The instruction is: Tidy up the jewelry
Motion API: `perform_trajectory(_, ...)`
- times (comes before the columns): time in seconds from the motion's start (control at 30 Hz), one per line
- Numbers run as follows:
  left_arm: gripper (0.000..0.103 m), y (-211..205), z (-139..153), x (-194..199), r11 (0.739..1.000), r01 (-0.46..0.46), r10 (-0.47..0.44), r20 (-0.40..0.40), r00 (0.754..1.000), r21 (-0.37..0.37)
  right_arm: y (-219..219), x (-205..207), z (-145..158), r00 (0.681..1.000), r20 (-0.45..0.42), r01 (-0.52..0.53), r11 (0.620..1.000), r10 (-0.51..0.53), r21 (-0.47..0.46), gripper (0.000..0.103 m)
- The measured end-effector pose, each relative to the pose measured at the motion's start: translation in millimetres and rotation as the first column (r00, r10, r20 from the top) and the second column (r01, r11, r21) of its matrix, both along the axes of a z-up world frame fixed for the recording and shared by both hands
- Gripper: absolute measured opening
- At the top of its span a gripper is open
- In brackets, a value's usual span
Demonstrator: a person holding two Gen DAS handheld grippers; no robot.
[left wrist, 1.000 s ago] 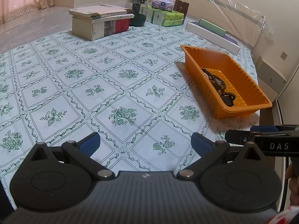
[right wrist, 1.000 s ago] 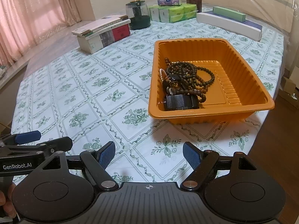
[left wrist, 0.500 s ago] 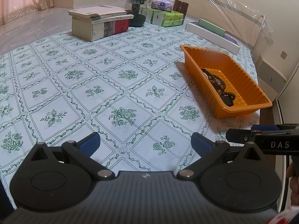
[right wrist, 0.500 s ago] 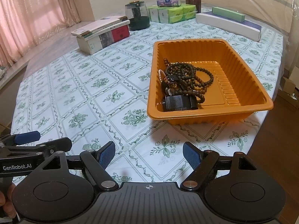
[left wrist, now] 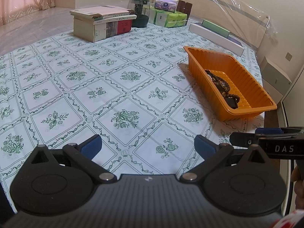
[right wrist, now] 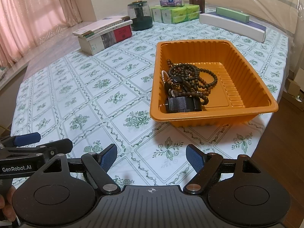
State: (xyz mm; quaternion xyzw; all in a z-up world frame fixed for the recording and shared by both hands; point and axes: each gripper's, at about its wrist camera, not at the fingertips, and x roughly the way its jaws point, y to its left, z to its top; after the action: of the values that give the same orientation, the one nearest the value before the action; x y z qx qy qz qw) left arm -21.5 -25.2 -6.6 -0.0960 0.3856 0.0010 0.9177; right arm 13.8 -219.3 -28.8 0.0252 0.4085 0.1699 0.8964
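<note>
An orange plastic tray (right wrist: 250,87) sits on the floral tablecloth, ahead of my right gripper (right wrist: 151,157) and to the right of my left gripper (left wrist: 148,146). Inside it lies a tangle of dark bead strings (right wrist: 190,76), a pearl strand (right wrist: 163,76) and a black band (right wrist: 183,104). The left wrist view shows the same tray (left wrist: 252,112) with the beads (left wrist: 220,83) along its near wall. Both grippers hover open over the cloth near the table's front edge, nothing between their blue pads. The right gripper's side (left wrist: 266,144) shows in the left wrist view.
At the far side stand a stack of books (right wrist: 106,32), a dark glass jar (right wrist: 140,17), green tissue packs (right wrist: 174,13) with a tissue box on top, and long flat boxes (right wrist: 233,24). The table edge drops to a wooden floor (right wrist: 285,152) at right.
</note>
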Motion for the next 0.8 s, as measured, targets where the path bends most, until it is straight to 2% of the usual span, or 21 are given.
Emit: perform_trajectory(0.8,0.103,-0.4,-1.2,0.8,1.000,0.004,-0.004,0.000,1.000,0.001,0.3,0.5,1.5,1.000,0.004,-0.002,1.000,0.002,-0.006,0.079)
